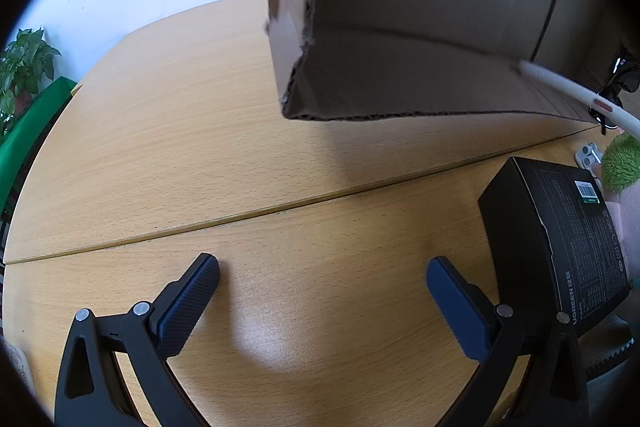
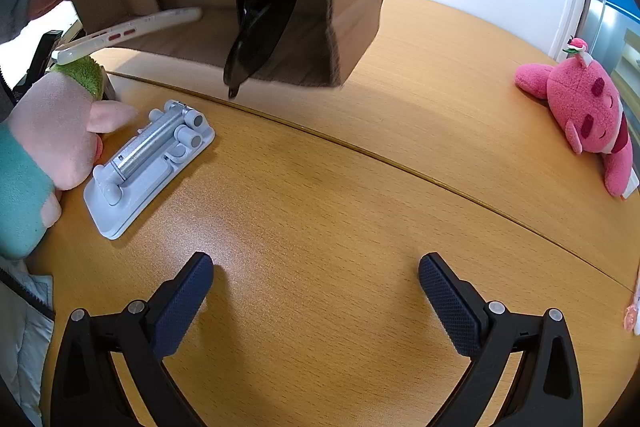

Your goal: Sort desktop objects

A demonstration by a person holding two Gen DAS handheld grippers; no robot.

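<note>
A cardboard box (image 2: 352, 7) is held tipped above the wooden table by bare hands; it also shows in the left wrist view (image 1: 420, 27). Black sunglasses (image 2: 260, 15) and a white phone case (image 2: 128, 31) are sliding out of its open side. The case also shows in the left wrist view (image 1: 576, 91). A grey folding stand (image 2: 148, 163) lies flat at the left beside a pink plush with green hair (image 2: 60, 123). A pink strawberry plush (image 2: 584, 115) lies at the right. A black carton (image 1: 560, 239) lies by my left gripper (image 1: 322, 277). Both it and my right gripper (image 2: 316, 275) are open and empty, low over the table.
A seam (image 2: 400, 167) runs across the wooden table. A potted plant (image 1: 24, 67) and a green panel (image 1: 28, 135) stand beyond the table's left edge. A white wall is behind. A small pink item (image 2: 631, 319) lies at the far right edge.
</note>
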